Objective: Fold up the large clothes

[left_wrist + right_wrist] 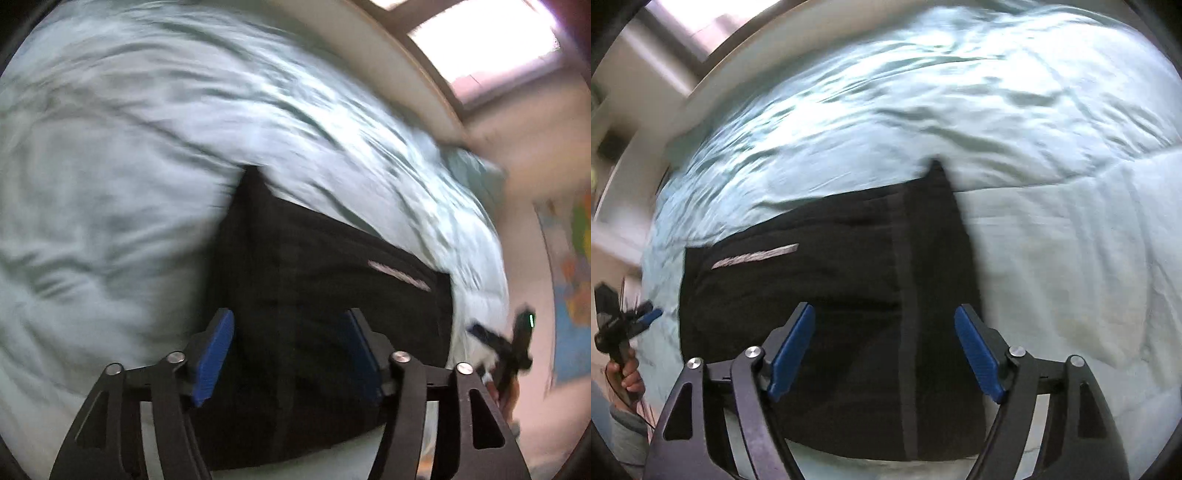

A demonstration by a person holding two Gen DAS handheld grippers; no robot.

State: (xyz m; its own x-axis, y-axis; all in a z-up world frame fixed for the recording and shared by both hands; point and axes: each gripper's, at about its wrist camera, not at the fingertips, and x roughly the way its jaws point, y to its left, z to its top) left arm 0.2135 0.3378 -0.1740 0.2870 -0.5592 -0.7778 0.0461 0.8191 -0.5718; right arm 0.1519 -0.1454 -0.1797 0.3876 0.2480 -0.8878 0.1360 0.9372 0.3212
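Both tools, left tool [288, 354] and right tool [884, 354], spread apart above the black garment [820, 295] on the bed [1052, 258], soft and floppy, probably best pinched at corners.

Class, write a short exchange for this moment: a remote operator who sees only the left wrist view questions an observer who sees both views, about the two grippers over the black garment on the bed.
Operator: In my view the right gripper is only a blur at the edge. Are its jaws open?
Observer: Yes, they are open. Nothing is between the blue pads, and it points down at the black garment.
Operator: What holds my left gripper?
Observer: A hand is wrapped around its handle, with a grey sleeve below it.
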